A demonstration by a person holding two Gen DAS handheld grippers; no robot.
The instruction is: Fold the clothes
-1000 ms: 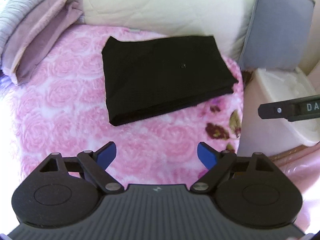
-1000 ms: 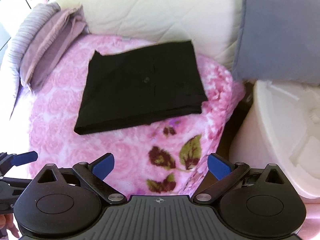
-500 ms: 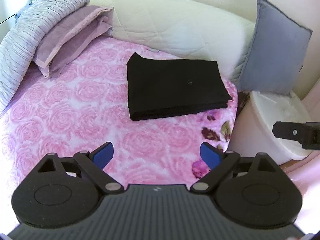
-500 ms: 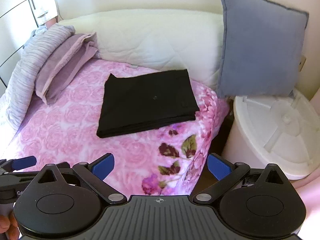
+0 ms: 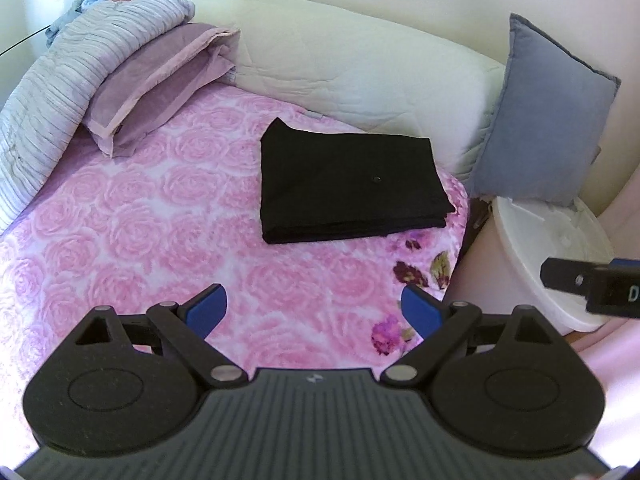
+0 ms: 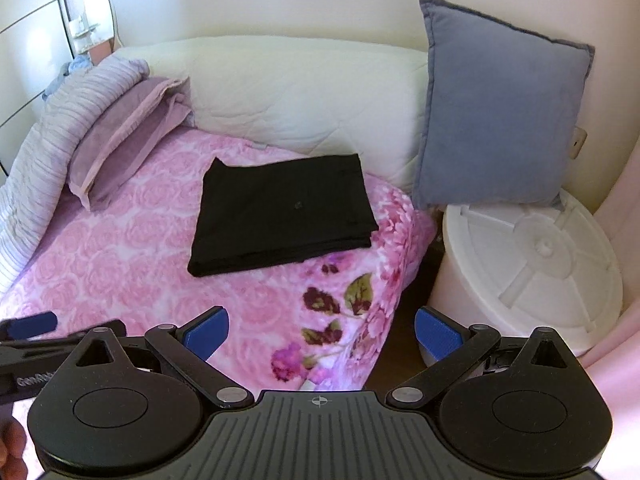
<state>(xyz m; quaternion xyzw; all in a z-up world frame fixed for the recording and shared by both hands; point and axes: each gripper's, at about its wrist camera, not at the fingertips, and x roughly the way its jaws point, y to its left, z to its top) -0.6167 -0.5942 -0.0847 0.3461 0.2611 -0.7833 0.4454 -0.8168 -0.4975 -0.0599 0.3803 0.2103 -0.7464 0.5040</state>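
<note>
A black garment point(image 5: 348, 186) point(image 6: 280, 216) lies folded into a flat rectangle on the pink rose-patterned blanket point(image 5: 132, 232) point(image 6: 120, 248), near the bed's far right corner. My left gripper point(image 5: 314, 312) hovers well back from it over the blanket, open, with nothing between its blue pads. My right gripper point(image 6: 322, 332) is also open and empty, held above the blanket's right edge, short of the garment. A blue fingertip of the left gripper shows at the left edge of the right wrist view, and part of the right gripper shows at the right edge of the left wrist view.
A cream quilted bolster point(image 6: 304, 96) runs along the wall behind the garment. A grey-blue cushion point(image 6: 496, 112) leans at the right over a white round tub point(image 6: 532, 260). Folded lilac bedding point(image 5: 148, 84) and a striped grey cover point(image 5: 52, 92) pile at the left.
Both grippers have drawn back and risen away from the folded garment, so it looks smaller and more of the bed and wall shows. The garment has not moved.
</note>
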